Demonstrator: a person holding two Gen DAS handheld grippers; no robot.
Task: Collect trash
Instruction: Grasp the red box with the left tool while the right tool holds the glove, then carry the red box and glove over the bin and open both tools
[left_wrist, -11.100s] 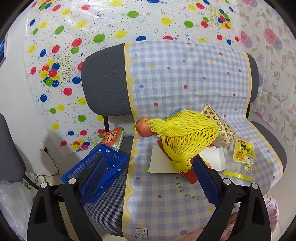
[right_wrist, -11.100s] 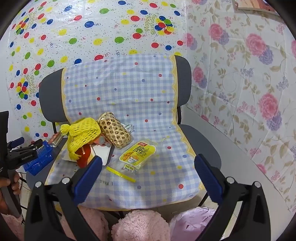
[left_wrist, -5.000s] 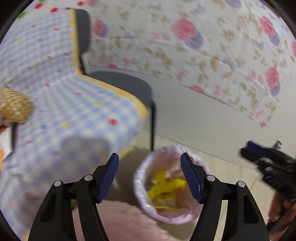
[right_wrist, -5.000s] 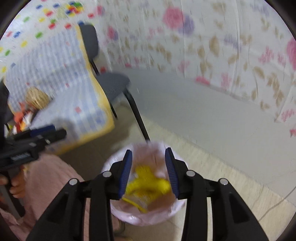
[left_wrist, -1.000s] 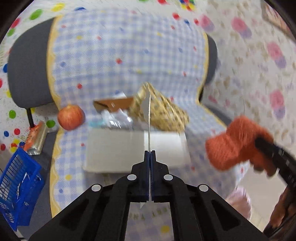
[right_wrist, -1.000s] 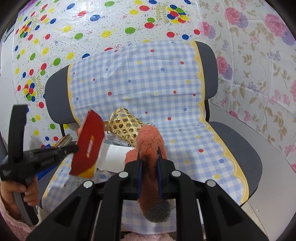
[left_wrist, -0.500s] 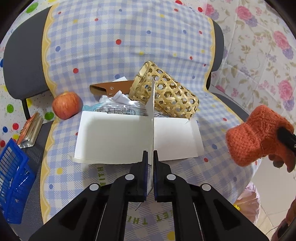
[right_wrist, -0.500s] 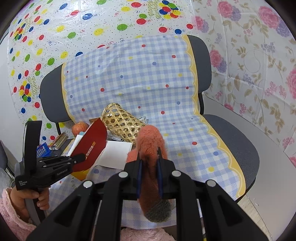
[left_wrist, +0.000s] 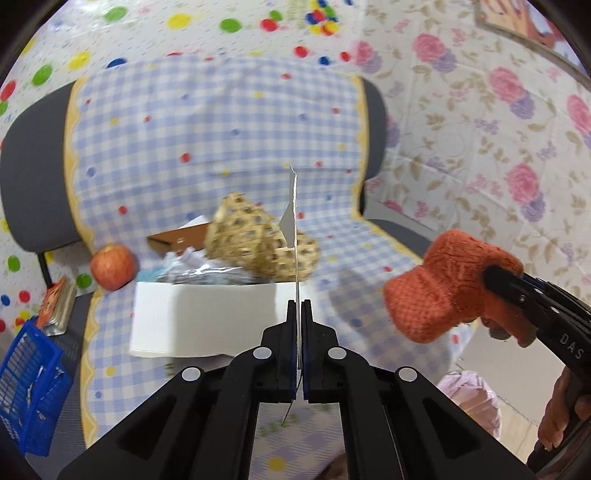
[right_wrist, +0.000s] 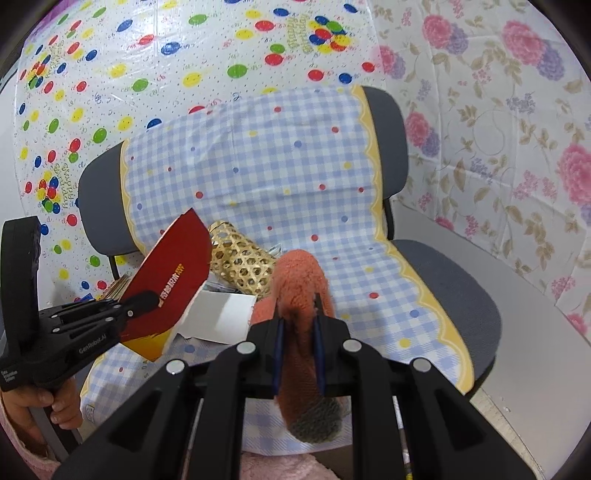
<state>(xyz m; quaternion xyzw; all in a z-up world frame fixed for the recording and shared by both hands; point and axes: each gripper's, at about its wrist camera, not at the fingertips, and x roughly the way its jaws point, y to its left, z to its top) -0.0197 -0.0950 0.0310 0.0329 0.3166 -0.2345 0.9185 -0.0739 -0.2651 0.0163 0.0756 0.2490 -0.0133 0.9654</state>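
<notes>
My left gripper (left_wrist: 297, 314) is shut on a flat red card packet, seen edge-on (left_wrist: 294, 236) in its own view and as a red sheet (right_wrist: 173, 280) in the right wrist view, held above the chair seat. My right gripper (right_wrist: 298, 325) is shut on an orange knitted sock (right_wrist: 301, 295), also seen at the right of the left wrist view (left_wrist: 443, 284). A pink-lined trash bin (left_wrist: 469, 398) stands on the floor by the chair's front right corner.
On the checked chair cover (right_wrist: 280, 173) lie a woven bamboo tube (right_wrist: 240, 264), a white box (left_wrist: 207, 317), a crumpled clear wrapper (left_wrist: 192, 264), a brown case (left_wrist: 177, 238) and an apple (left_wrist: 112, 266). A blue basket (left_wrist: 26, 384) stands at the left.
Both grippers have lifted slightly and swung right, still holding the red packet and the orange sock. The items on the seat have not moved.
</notes>
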